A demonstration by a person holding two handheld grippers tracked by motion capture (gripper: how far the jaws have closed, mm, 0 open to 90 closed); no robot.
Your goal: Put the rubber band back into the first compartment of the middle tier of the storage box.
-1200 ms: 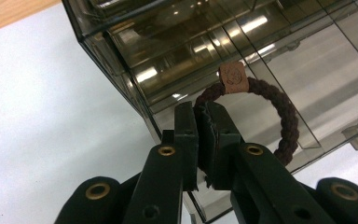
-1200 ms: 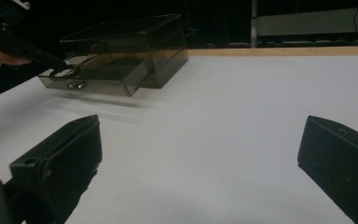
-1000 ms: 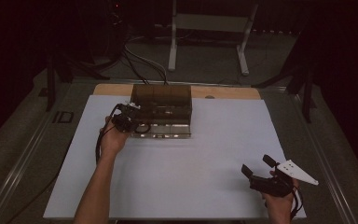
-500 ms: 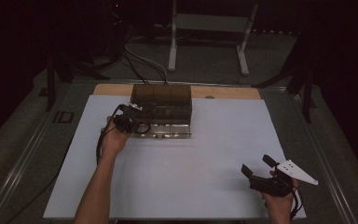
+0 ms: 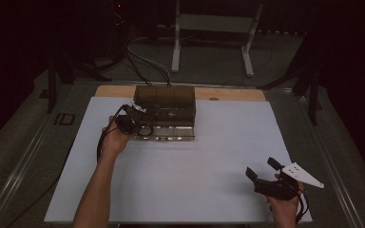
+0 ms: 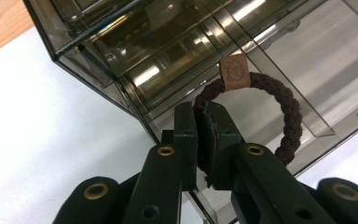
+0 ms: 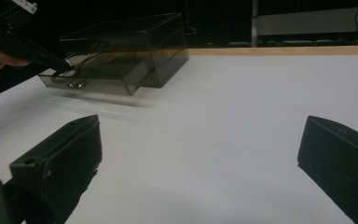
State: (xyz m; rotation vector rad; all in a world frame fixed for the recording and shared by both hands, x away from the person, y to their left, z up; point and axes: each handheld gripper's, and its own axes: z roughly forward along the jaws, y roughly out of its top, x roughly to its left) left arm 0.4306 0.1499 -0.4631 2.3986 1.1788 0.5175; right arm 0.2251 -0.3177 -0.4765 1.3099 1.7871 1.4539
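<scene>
dark room, grey floor [image 5: 218, 71], white stand legs [image 5: 176, 47] behind.

Count's easy: one smoky clear plastic drawer box [image 5: 165, 111], one brown braided hair tie [image 6: 279, 109], two black grippers.

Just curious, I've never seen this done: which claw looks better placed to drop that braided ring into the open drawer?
Left. The left claw already pinches the braided ring right over the drawer; the right claw waits open, far off.
</scene>
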